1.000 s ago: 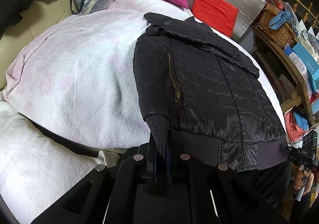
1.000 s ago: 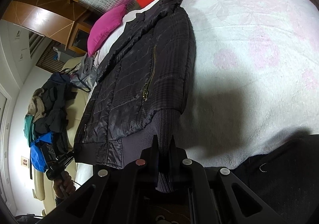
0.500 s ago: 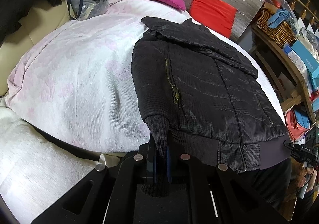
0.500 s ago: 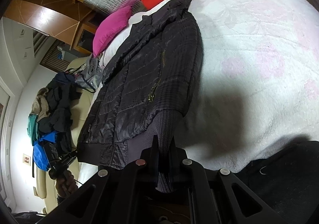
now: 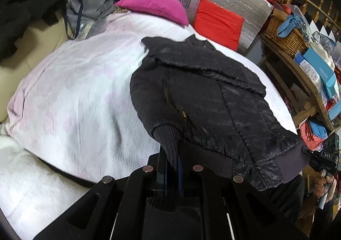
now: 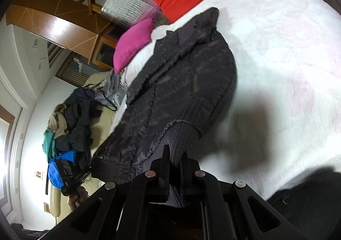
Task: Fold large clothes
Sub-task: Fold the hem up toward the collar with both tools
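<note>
Left wrist view: we grip the black quilted jacket [image 5: 204,99] by its ribbed hem.

Our left gripper [image 5: 172,167] is clamped on one hem corner, our right gripper [image 6: 175,167] on the other (both pinching knit ribbing); the jacket lies on the white-and-pink blanket [image 5: 81,90], collar toward the magenta pillow [image 5: 153,4].

Black quilted jacket [image 5: 213,99] with ribbed cuffs, brass zip, lying flat on bed, hem end lifted, collar far.

Black quilted jacket [image 5: 213,99] on white, faintly pink-flowered blanket [image 5: 81,90]; magenta pillow [image 5: 153,3].
</note>
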A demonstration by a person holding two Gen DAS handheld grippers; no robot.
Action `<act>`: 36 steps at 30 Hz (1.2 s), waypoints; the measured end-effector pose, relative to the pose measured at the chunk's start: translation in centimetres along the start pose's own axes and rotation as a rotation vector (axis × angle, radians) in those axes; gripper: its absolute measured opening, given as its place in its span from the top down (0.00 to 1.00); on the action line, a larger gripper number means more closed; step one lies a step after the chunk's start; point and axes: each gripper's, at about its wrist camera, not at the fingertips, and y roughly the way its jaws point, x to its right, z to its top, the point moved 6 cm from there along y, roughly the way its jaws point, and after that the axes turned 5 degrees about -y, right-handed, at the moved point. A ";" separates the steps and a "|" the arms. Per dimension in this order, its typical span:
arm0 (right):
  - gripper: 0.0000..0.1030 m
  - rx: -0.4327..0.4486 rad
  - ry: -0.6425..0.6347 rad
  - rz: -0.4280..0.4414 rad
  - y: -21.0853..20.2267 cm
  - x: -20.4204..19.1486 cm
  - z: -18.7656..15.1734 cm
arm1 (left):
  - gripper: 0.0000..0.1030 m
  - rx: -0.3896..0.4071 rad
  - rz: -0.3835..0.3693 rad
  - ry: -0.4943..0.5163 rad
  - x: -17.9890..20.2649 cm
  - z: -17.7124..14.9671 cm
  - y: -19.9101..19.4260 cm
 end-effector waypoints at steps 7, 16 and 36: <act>0.93 0.029 -0.012 0.025 -0.5 -1.0 2.0 | 0.93 0.042 -0.028 0.005 1.0 2.4 -0.7; 0.93 0.063 -0.038 0.031 -1.6 -2.1 3.2 | 0.92 0.082 -0.042 -0.001 1.3 3.8 -1.7; 0.93 0.087 -0.044 0.028 -3.9 -2.8 0.6 | 0.93 0.090 -0.061 -0.036 -0.1 0.7 -4.1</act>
